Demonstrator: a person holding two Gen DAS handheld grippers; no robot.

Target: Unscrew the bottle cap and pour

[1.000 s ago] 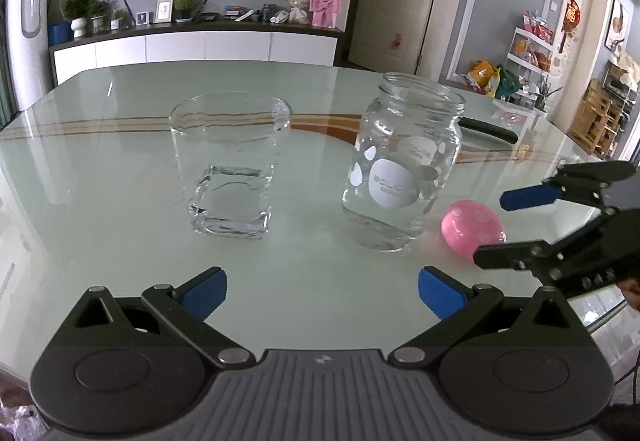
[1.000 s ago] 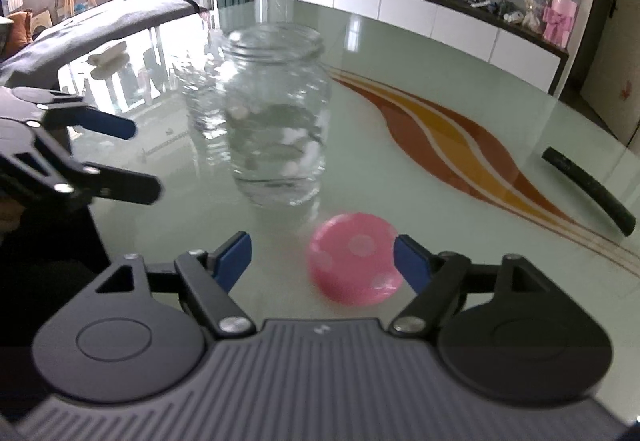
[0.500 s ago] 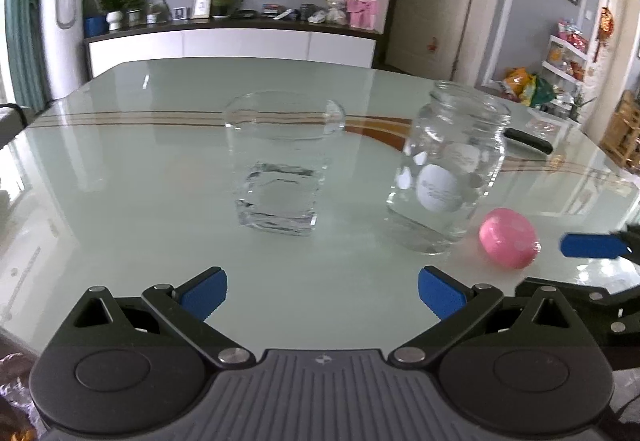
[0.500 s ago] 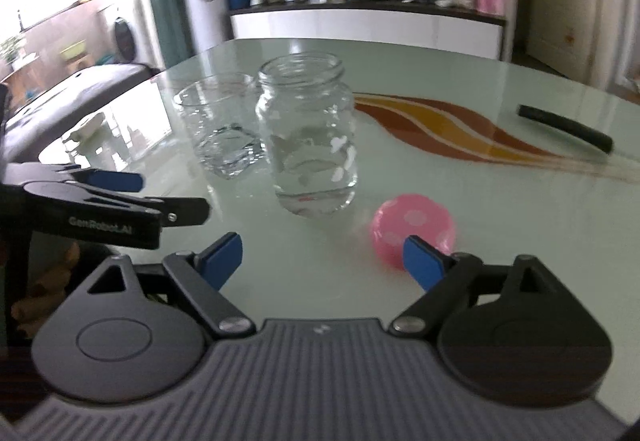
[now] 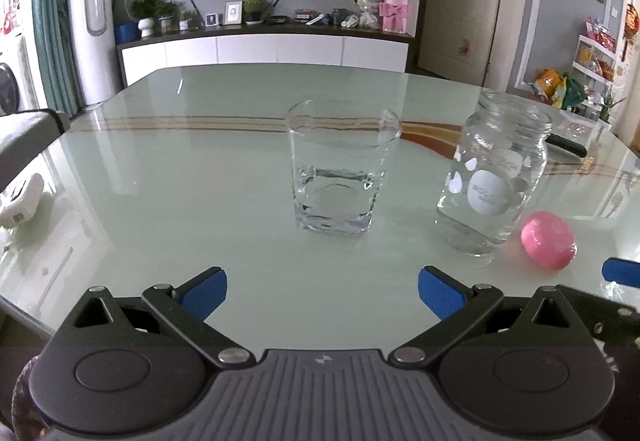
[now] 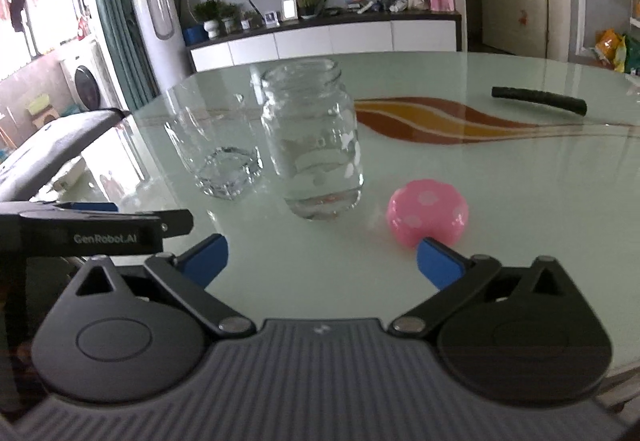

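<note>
- The glass jar (image 5: 494, 177) stands upright and uncapped on the glass-topped table (image 5: 160, 201), toward the right in the left wrist view; it carries a round white label and white dots.
- Its pink cap (image 5: 549, 235), dotted white, lies on the table just right of the jar's base, close beside it; whether the two touch is hard to tell.
- A clear tumbler (image 5: 342, 171) sits left of the jar, near but apart, with a shallow layer of what looks like water in the bottom.
- The left gripper (image 5: 322, 289) is held low over the near table edge, its blue-padded jaws spread wide with nothing between them.
- The right gripper (image 6: 322, 256) is likewise spread wide and holds nothing; the cap (image 6: 427, 212) lies just ahead of its right finger, the jar (image 6: 314, 145) ahead of centre.
- A black rod-like object (image 6: 538, 100) lies farther back on the right, well apart from the jar.
- A white object (image 5: 20, 197) rests at the table's left edge.
</note>
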